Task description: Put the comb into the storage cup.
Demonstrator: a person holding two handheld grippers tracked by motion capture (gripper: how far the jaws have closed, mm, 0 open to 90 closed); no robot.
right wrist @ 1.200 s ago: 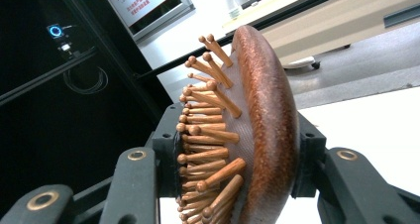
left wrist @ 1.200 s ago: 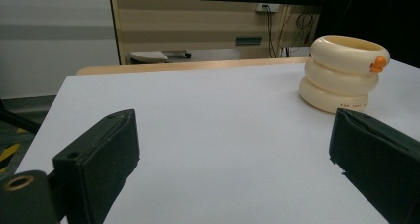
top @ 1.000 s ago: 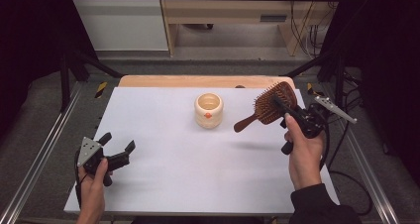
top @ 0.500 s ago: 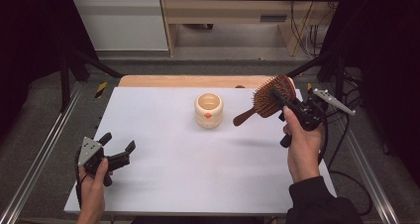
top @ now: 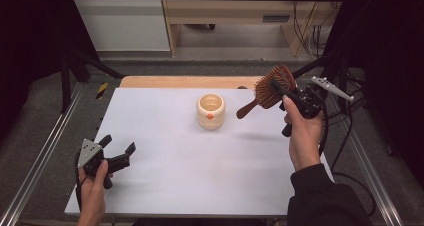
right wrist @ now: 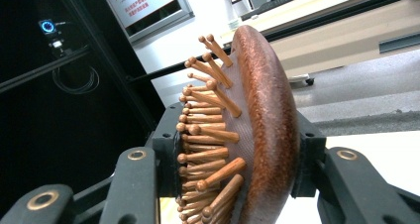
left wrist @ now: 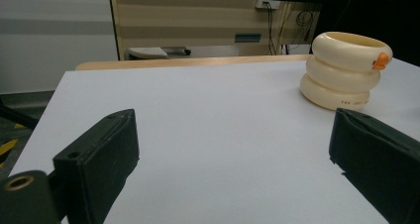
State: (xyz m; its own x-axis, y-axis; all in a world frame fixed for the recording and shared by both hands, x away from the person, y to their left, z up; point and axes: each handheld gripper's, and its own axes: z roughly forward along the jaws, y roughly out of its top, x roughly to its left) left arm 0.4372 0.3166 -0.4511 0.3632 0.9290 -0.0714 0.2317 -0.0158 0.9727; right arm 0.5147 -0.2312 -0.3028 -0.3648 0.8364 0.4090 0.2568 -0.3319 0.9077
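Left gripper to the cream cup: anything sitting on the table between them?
Nothing: the high view shows bare white table between the left gripper and the cream cup.

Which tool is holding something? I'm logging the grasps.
The right tool, raised near the table's far right, is shut on the wooden hairbrush. The left tool sits open with nothing between its jaws.

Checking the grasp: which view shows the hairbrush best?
Right gripper view: hairbrush head close up, edge-on, clamped between the right gripper fingers. High view shows the whole brush, handle toward the cream cup, but small.
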